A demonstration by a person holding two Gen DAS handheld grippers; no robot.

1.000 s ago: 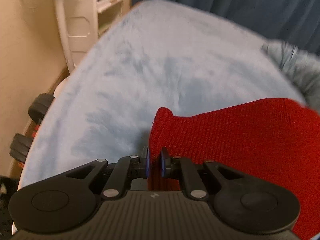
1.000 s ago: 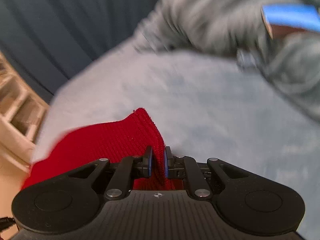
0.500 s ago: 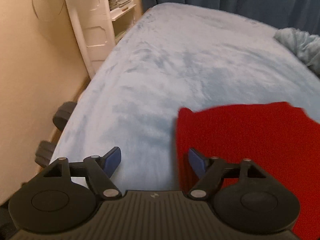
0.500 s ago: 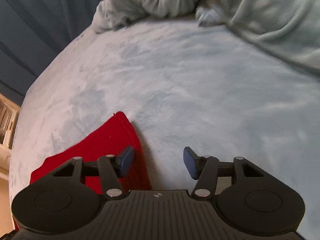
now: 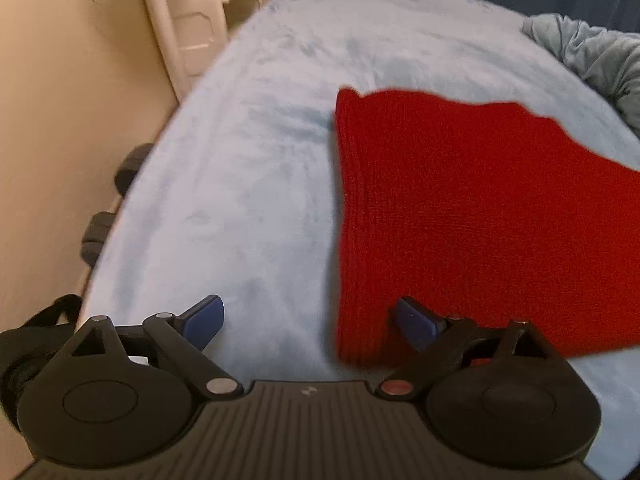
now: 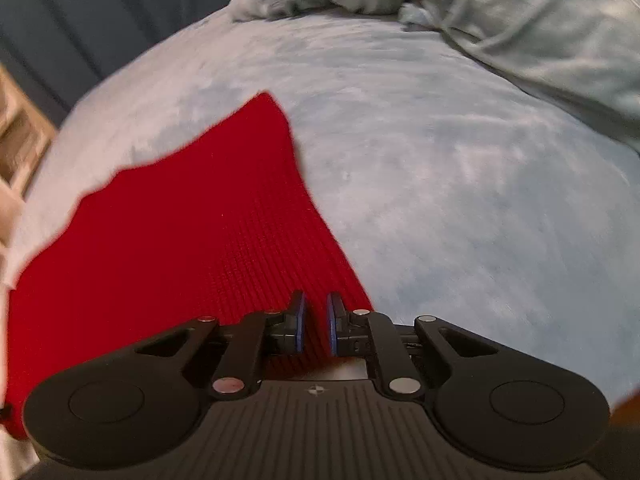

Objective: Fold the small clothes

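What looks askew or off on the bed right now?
Nothing is damaged or spilled. The red knit lies flat on the blue blanket, though its far edge is stepped, not square. A grey bundle of bedding sits crumpled at the far side.

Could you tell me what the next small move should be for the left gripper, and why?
Probably close the left gripper on the near corner of the red knit cloth. Its jaws stand wide open astride that edge, while the right gripper looks shut on the opposite corner, so both corners would then be held for a fold.
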